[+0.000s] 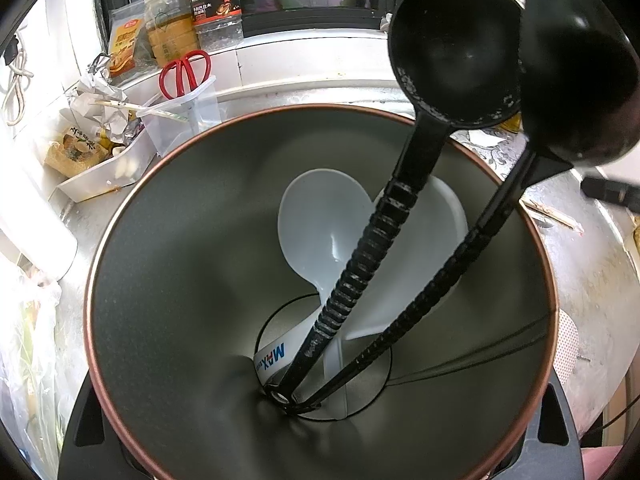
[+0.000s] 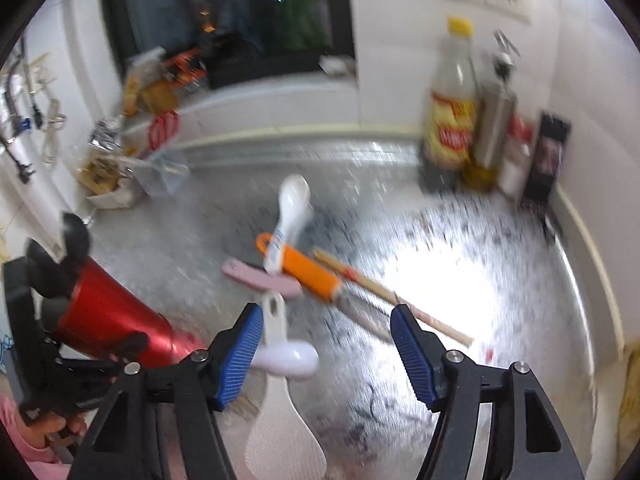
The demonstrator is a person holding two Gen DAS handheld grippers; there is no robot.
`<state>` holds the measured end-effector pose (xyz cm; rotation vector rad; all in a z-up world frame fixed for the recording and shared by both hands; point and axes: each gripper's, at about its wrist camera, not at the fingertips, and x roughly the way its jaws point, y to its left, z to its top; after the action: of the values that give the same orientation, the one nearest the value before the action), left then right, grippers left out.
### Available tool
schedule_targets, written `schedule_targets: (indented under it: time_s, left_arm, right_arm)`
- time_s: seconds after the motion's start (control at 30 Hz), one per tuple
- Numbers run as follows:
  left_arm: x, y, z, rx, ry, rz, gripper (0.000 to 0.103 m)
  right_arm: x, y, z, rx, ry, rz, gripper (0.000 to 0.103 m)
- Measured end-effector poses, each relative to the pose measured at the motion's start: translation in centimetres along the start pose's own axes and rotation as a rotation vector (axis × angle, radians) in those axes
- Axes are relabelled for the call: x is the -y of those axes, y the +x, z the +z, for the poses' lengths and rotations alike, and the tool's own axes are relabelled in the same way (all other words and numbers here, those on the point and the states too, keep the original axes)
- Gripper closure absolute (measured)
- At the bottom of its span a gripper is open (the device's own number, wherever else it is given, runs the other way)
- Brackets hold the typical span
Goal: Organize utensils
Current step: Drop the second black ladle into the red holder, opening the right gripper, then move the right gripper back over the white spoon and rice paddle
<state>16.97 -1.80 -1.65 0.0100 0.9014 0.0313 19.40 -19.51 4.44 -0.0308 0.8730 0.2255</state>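
Spreading my right gripper [image 2: 326, 354] wide and empty, I lower it onto the white rice paddle [image 2: 280, 412] just beneath, aiming to pinch its handle squarely. My left gripper [image 2: 76, 364] clamps the red utensil holder [image 2: 108, 326]. Farther off lie chopsticks [image 2: 384, 294]; the steel counter [image 2: 460, 280] offers room.

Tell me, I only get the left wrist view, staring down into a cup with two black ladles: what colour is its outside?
Observer: Red. The cup is clamped in the left gripper.
Operator: What is waiting on the counter?
Observer: A white spoon, an orange-handled tool and a white rice paddle.
Operator: Is the other gripper holding anything?
Observer: No. The right gripper is open and empty, with the paddle's handle near one finger.
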Motion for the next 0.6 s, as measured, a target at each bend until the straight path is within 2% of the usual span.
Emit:
schedule_targets:
  time_s: [0.33,0.43,0.6]
  left_arm:
    - [-0.2,0.1,0.0,-0.001,-0.011,0.004,0.013]
    - [-0.1,0.1,-0.1,0.001,-0.013,0.006,0.013]
    - [-0.1,0.0,-0.2,0.003,-0.017,0.008,0.013]
  right_arm:
    - [0.6,3.1,-4.0,-0.149,0.019,-0.023,0.030]
    - [-0.3,3.5,-5.1,-0.186,-0.007,-0.012,0.024]
    - [-2.5,4.0,-6.9,-0.226,-0.101,0.003,0.022]
